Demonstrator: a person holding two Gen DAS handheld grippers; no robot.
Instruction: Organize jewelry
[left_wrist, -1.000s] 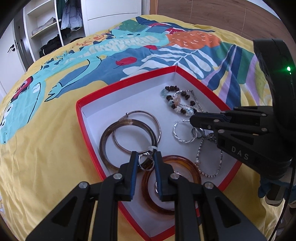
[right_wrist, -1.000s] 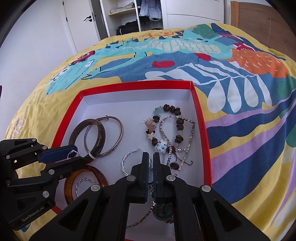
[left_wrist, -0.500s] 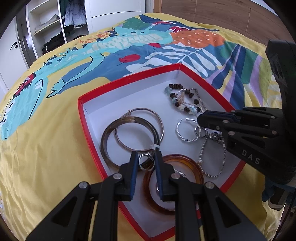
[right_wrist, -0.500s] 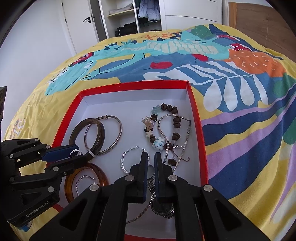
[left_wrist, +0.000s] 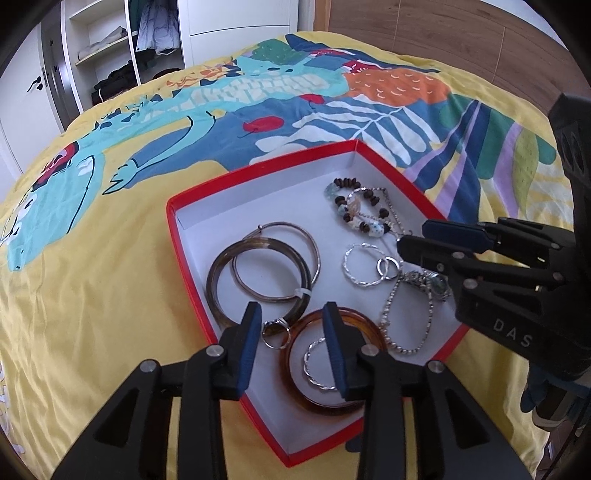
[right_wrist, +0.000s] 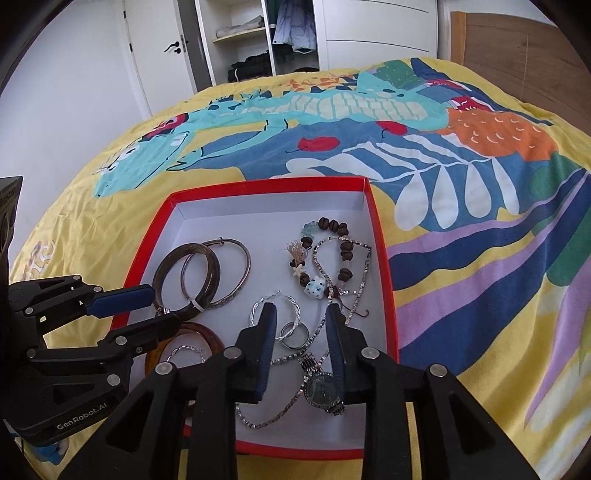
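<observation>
Both grippers spread, empty: left gripper (left_wrist: 291, 325) straddles ring (left_wrist: 276, 333); right gripper (right_wrist: 301, 325) straddles rings (right_wrist: 295, 334).

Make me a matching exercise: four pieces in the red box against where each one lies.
Things:
1. amber plastic bangle
2. silver wristwatch with a dark dial
3. brown wooden bead bracelet
4. dark brown horn bangle

Places:
A. nearest the far right corner of the red cardboard box
B. overlapping the thin silver bangle
C. around a twisted silver hoop
D. on a silver chain

Pairs: 1-C, 2-D, 3-A, 4-B
</observation>
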